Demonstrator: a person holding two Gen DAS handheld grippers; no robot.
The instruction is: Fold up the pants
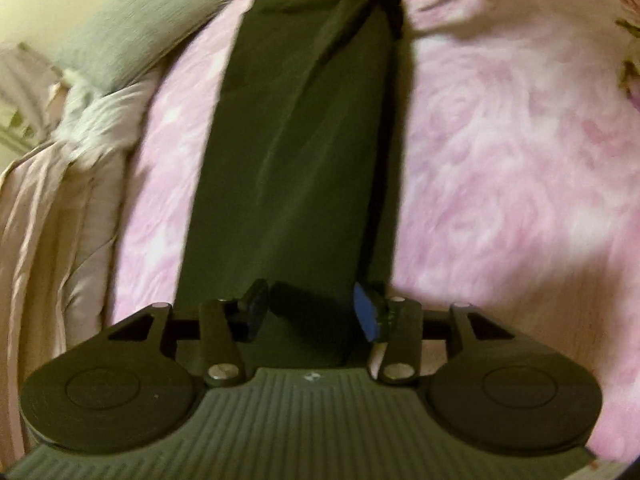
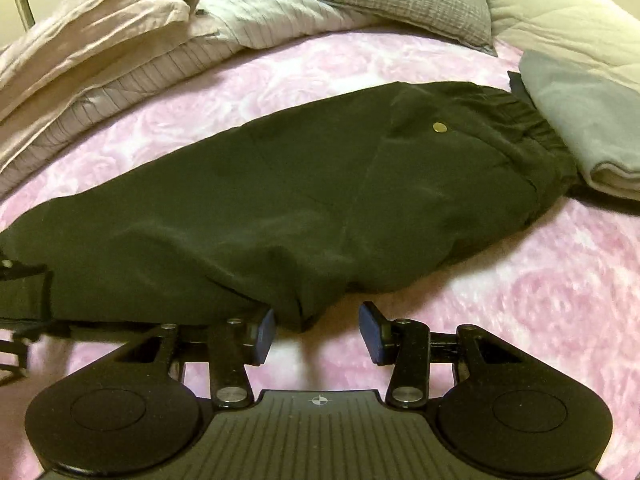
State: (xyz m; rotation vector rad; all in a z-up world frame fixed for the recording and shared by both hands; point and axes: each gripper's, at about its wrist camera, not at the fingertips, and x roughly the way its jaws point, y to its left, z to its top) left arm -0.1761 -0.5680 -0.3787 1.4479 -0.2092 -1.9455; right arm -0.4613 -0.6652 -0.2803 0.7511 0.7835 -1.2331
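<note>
Dark pants (image 2: 300,192) flat on pink bedspread (image 2: 520,300), waistband at 2 o'clock; left tool (image 1: 312,312) spread over the leg end, right tool (image 2: 318,330) spread, pinching nothing.

We look down along our left gripper (image 1: 310,312), its jaws parted over the near end of the dark pants (image 1: 296,152), no pad pressing the cloth. The pants run away from us as one long strip on the pink bedspread (image 1: 500,160). At the left lie a grey pillow (image 1: 132,36) and pale rumpled bedding (image 1: 48,208), both blurred.
</note>
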